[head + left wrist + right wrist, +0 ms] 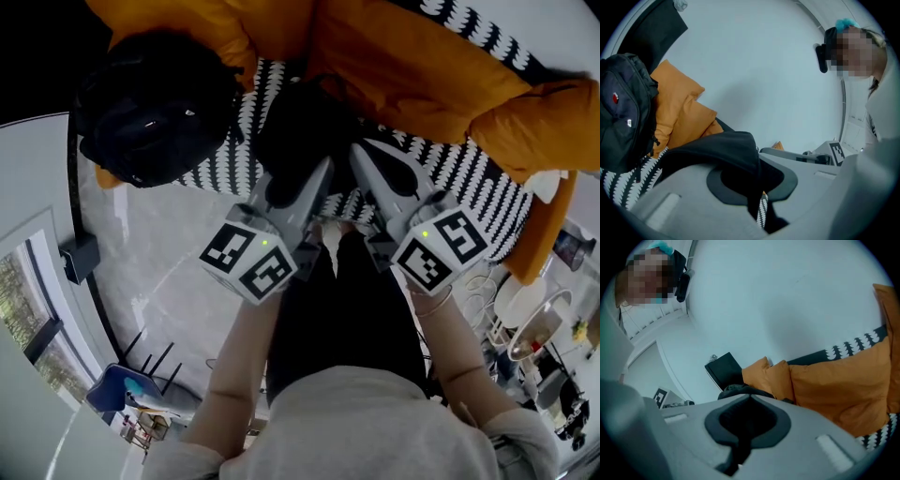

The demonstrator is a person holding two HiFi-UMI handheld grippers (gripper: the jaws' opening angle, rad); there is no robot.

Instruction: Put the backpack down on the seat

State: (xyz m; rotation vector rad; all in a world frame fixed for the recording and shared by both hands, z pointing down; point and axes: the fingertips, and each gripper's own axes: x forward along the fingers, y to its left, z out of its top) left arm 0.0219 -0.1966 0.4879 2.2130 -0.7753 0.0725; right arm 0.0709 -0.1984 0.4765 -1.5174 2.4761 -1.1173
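A black backpack hangs between my two grippers, over a seat with a black-and-white patterned cover. My left gripper is shut on a fold of the bag's black fabric, which drapes over its jaws. My right gripper is shut on another part of the same black fabric, bunched between its jaws. In the left gripper view my left gripper has the right one just beside it. In the right gripper view my right gripper points towards the cushions. How much of the bag rests on the seat is hidden.
A second black backpack with a small red patch stands at the seat's left end. Orange cushions line the back. A dark box sits by the wall. The grey floor lies below, with a cluttered table at the right.
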